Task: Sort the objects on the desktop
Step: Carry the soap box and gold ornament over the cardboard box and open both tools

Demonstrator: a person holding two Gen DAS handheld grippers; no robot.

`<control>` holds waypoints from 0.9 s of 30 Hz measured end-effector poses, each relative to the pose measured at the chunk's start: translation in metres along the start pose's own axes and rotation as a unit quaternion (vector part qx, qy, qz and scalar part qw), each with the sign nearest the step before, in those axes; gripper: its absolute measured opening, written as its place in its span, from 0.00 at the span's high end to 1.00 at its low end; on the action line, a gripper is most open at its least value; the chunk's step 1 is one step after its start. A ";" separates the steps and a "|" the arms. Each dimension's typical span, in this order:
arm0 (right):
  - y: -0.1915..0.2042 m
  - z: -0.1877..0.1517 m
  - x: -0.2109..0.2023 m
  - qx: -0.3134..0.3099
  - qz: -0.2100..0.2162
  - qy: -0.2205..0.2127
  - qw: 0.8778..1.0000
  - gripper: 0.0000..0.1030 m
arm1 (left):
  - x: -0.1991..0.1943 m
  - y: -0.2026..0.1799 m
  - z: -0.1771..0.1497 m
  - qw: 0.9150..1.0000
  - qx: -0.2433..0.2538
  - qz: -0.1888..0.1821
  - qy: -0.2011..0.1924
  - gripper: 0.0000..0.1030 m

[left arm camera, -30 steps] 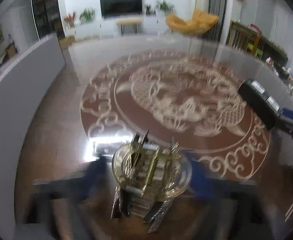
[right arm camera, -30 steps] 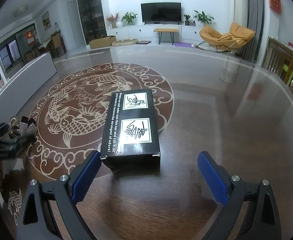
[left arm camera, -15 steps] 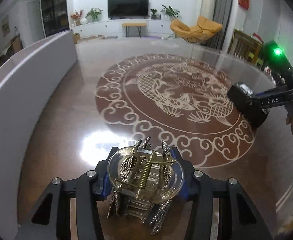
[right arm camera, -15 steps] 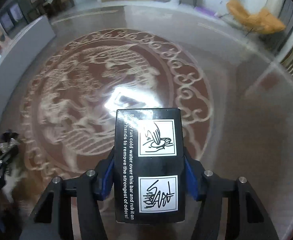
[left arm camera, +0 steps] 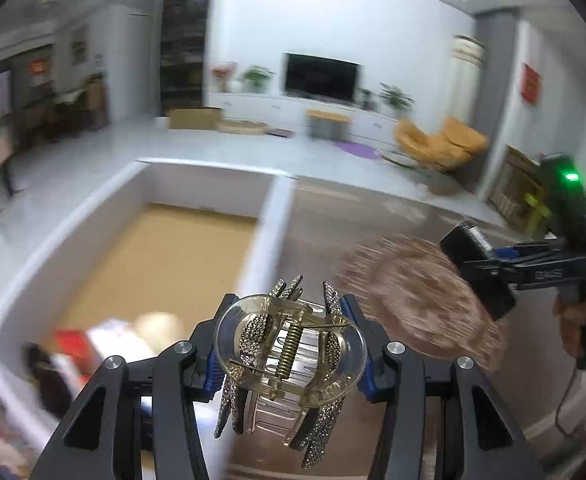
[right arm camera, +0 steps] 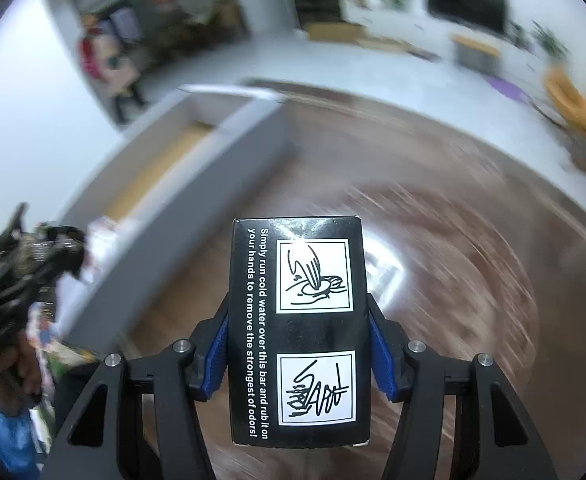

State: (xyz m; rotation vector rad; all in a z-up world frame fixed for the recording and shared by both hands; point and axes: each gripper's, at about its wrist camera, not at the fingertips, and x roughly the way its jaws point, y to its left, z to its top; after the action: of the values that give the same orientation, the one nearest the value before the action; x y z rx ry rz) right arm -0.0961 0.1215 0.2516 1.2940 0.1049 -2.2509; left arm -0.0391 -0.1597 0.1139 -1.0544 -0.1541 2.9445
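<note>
Hair claw (left arm camera: 289,356), clear plastic with glittery prongs and a brass spring, sits pinched between the blue pads of the left gripper (left arm camera: 285,354), its teeth hanging down below the fingers. Over on the other side, the right gripper (right arm camera: 297,354) has its pads pressed against the long sides of a black box (right arm camera: 299,332), printed face up, with white lettering and two small drawings on it. Both things are up in the air above the glossy brown table (right arm camera: 473,264), touching nothing else. Just beyond the claw stands a white tray (left arm camera: 269,216) with a tan floor, and a few blurred items lie at its near end. From the left camera the black box (left arm camera: 477,268) shows off to the right, a hand (left arm camera: 581,320) gripping the handle behind it.
</note>
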 end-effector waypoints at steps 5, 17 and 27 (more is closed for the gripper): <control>0.119 0.063 0.029 -0.056 0.082 -0.030 0.995 0.42 | 0.006 0.096 0.010 0.994 -0.060 0.080 0.034 0.51; 0.264 0.071 0.205 -0.139 0.073 0.074 0.985 0.36 | 0.080 0.177 -0.040 0.971 -0.124 0.136 0.153 0.44; 0.236 0.060 0.159 -0.168 0.037 0.002 0.985 0.06 | 0.033 0.144 -0.038 0.958 -0.117 0.257 0.046 0.00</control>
State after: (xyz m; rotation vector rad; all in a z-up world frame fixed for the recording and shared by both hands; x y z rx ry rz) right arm -0.0913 -0.1646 0.1980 1.1031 0.4122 -2.0582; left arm -0.0373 -0.2982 0.0500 -1.4571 -0.2693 3.3859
